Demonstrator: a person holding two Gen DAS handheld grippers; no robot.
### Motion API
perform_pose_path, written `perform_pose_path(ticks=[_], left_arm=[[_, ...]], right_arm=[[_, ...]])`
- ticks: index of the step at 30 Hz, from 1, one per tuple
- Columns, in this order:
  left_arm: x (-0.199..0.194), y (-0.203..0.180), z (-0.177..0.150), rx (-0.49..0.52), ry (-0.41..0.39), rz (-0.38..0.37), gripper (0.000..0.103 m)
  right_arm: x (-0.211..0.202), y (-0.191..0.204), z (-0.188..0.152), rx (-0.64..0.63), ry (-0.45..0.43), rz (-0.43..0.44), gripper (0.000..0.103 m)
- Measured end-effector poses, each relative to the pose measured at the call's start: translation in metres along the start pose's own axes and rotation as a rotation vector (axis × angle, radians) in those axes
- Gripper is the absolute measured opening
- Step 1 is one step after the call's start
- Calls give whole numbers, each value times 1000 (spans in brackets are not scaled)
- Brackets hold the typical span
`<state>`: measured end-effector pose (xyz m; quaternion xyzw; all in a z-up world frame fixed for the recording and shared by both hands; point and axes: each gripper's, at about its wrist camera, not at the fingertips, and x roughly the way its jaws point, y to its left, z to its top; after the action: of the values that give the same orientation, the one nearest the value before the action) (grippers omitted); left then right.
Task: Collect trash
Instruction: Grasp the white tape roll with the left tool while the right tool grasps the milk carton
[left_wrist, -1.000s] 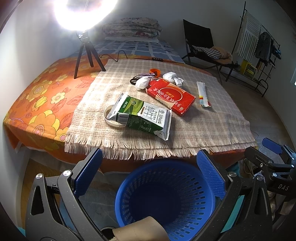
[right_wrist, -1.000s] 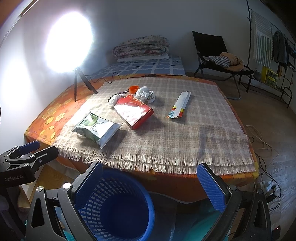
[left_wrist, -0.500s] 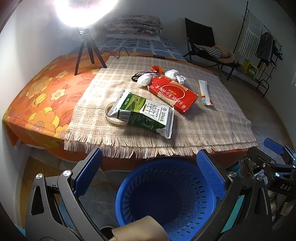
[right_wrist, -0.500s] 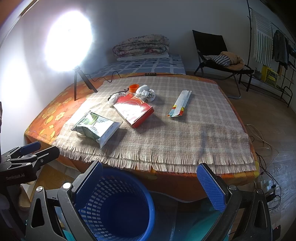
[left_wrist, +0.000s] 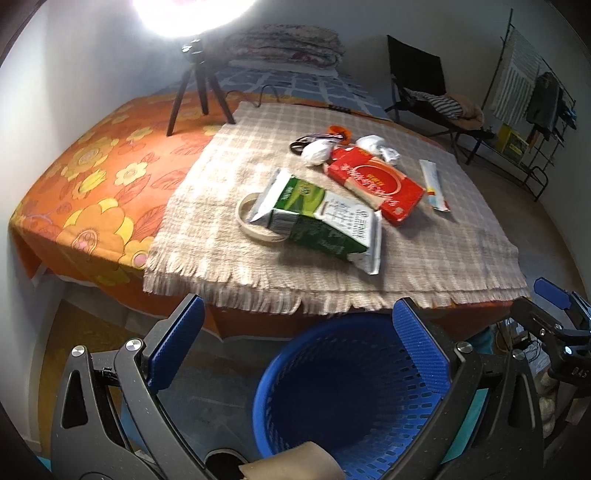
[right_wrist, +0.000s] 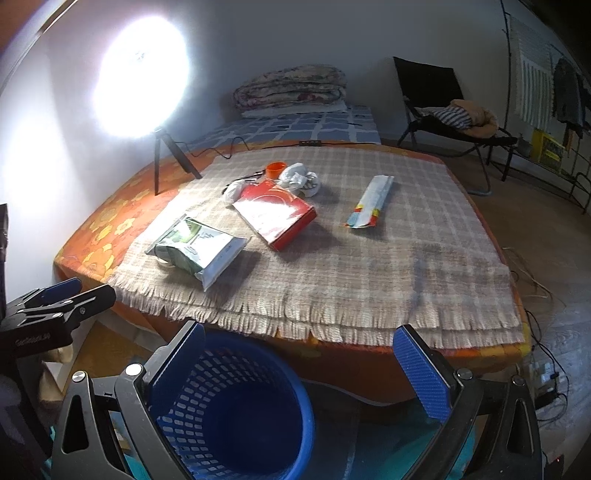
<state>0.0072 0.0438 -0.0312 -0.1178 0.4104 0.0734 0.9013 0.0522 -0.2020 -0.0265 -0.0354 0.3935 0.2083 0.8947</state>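
Bin: my blue basket (left_wrist: 354, 398) stands on the floor against the bed's near edge, right under my left claw (left_wrist: 299, 350) and down-left of my right claw (right_wrist: 299, 373)
Left claw: I see both blue pads (left_wrist: 421, 350) spread wide with nothing between them, hovering over the bin's mouth
Right claw: pads (right_wrist: 421, 373) just as wide apart, also empty, held off the bed's near edge
Carton: green and white milk carton (left_wrist: 317, 221) lies on its side on the checked cloth (left_wrist: 221, 240), the nearest trash ahead of my left claw, and ahead-left of my right
Tape ring: a pale ring (left_wrist: 251, 221) sits partly under the carton's left end
Red box: flat red box (left_wrist: 373, 181) just behind the carton, apart from it
Wads: two white crumpled wads (left_wrist: 316, 153) at the far end of the box, touching it
Orange cup: small cup (right_wrist: 276, 170) beyond the wads
Wrapper: long white wrapper (right_wrist: 371, 201) lies alone right of the box, straight ahead of my right claw and well apart from both claws
Lamp: I get heavy glare from a light on a tripod (left_wrist: 199, 88) at the bed's far left
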Motion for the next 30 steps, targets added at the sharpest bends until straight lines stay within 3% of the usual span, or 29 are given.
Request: perform_pose_path(ticks=[5, 15, 18, 20, 23, 30], left_arm=[[0, 15, 13, -20, -3, 1, 103], [24, 43, 69, 35, 24, 35, 101], [41, 58, 81, -8, 67, 6, 94], [53, 66, 86, -35, 90, 1, 81], [71, 75, 90, -74, 127, -24, 71], [104, 87, 93, -135, 198, -71, 54]], right_arm=[[11, 10, 5, -63, 6, 56, 103], [34, 29, 38, -209, 31, 203, 103], [45, 37, 51, -268, 40, 233, 103], [54, 43, 60, -307, 57, 263, 103], [70, 52, 72, -348, 82, 300, 103], [112, 86, 85, -490, 141, 335, 103]])
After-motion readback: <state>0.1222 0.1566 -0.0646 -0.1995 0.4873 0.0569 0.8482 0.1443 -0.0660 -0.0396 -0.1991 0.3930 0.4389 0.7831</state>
